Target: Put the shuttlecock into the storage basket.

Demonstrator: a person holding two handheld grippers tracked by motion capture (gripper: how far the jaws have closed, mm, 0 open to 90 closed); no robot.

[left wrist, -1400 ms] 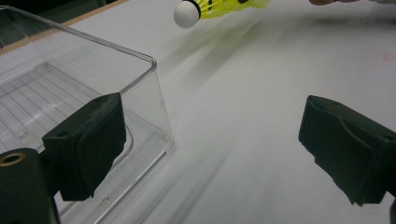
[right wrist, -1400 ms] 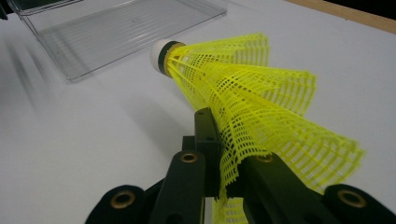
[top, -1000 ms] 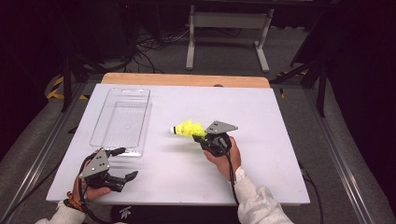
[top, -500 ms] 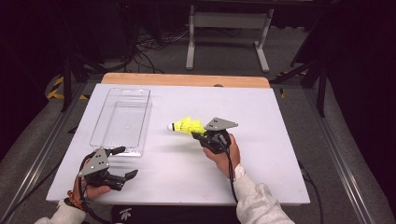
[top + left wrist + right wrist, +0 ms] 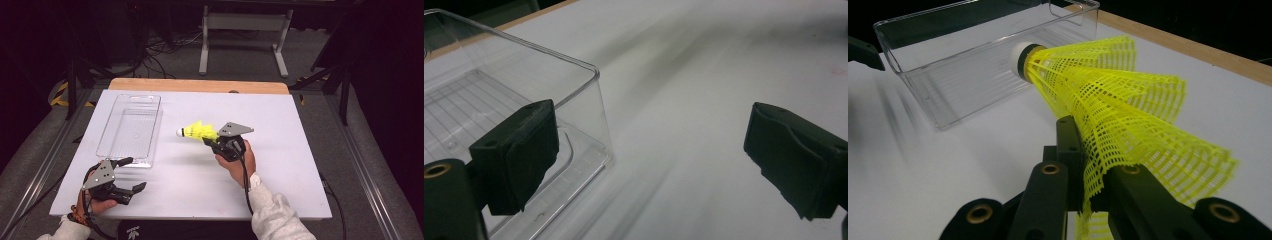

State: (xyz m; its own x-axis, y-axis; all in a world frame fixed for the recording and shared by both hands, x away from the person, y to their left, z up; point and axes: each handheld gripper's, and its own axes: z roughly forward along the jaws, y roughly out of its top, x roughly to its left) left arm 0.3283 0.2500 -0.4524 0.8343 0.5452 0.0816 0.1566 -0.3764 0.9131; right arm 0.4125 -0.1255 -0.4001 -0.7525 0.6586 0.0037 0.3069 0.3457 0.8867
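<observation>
- High view: a white table (image 5: 300, 150) takes up the middle of the frame, with a clear plastic bin (image 5: 130, 127) lying empty at its upper left. Just right of centre, the right gripper (image 5: 214, 141) holds a yellow shuttlecock (image 5: 196, 132) off the surface, its white cork tip pointing left toward the bin — my guess is that the bin is where it is meant to go, and the sideways hold keeps the cork leading. At the lower left, the left gripper (image 5: 131, 175) sits low by the table's near edge, just below the bin's near end, its jaws spread wide and holding nothing; it looks parked there, out of the way or ready to steady the bin.

- Left gripper view: the two black jaws stand far apart at the lower left and right edges, nothing between them but bare table. The bin's rounded near corner (image 5: 594, 75) fills the upper left, just beyond the left-hand jaw; whether that jaw touches the wall I cannot tell.

- Right gripper view: the jaws are pinched nearly together on the netted skirt of the shuttlecock (image 5: 1128, 110), gripping it by the rim at bottom centre — the mesh crumples where they bite. The cork points to the upper left, with the bin (image 5: 938, 95) beyond it.
</observation>
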